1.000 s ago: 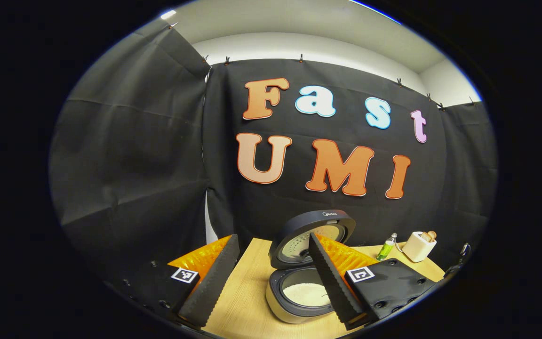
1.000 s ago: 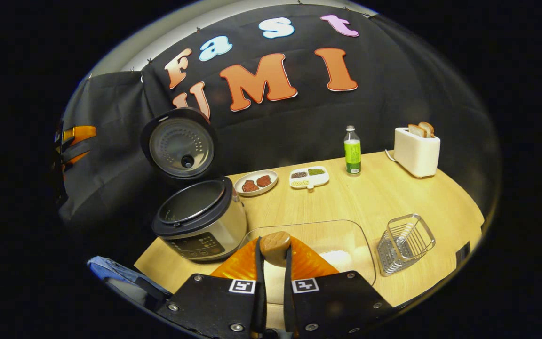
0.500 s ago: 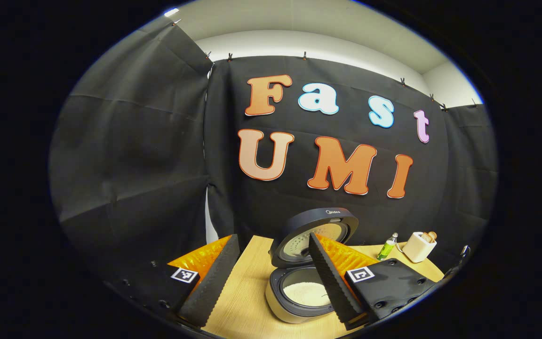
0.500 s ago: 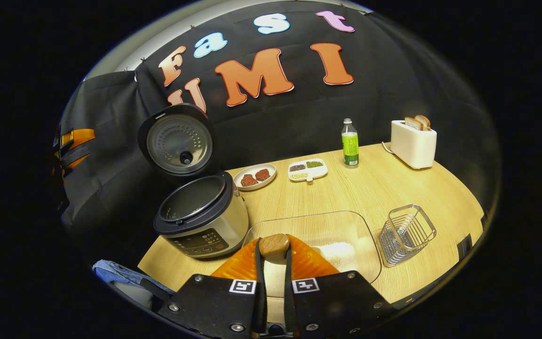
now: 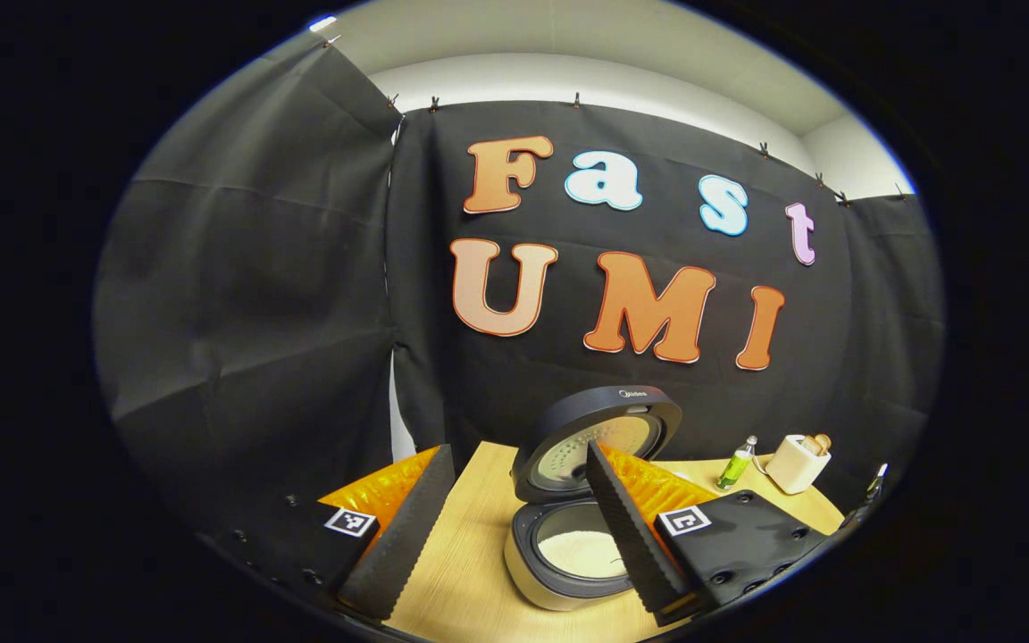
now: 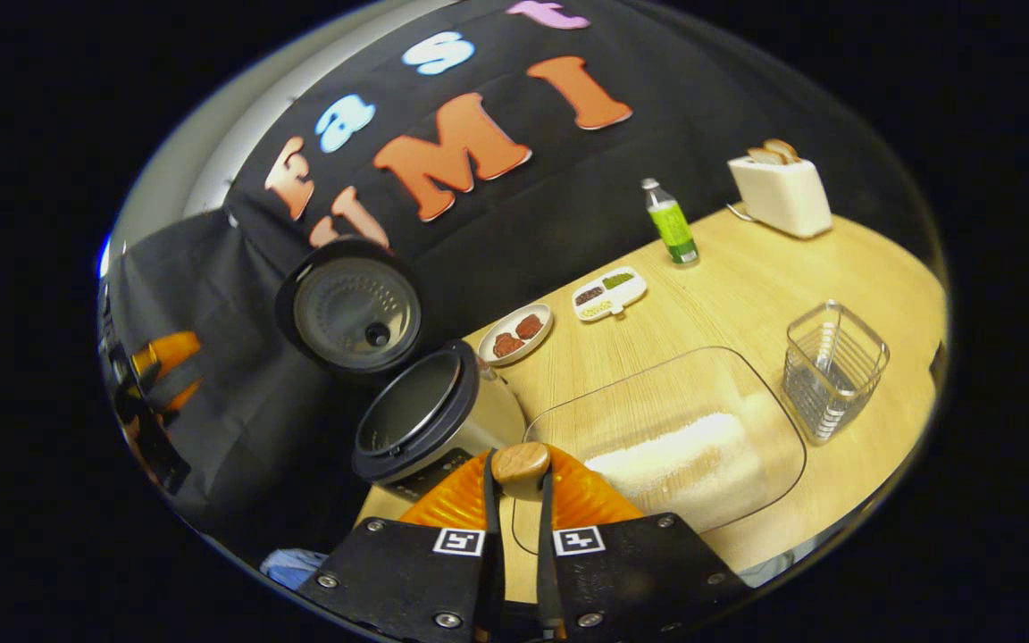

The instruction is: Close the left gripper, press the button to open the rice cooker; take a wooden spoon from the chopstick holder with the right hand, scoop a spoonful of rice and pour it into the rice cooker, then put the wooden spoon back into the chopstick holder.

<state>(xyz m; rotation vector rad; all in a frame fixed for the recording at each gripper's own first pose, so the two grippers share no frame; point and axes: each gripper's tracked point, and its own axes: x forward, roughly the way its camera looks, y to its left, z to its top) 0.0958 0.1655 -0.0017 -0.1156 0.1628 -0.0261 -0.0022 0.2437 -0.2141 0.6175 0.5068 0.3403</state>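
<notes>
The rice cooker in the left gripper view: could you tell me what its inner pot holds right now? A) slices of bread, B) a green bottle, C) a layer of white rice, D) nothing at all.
C: with the lid raised, the rice cooker shows a pale layer of white rice on the bottom of its pot.

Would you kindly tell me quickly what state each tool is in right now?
Left tool: open, holding nothing, above the open rice cooker.
Right tool: closed on the wooden spoon.
</notes>
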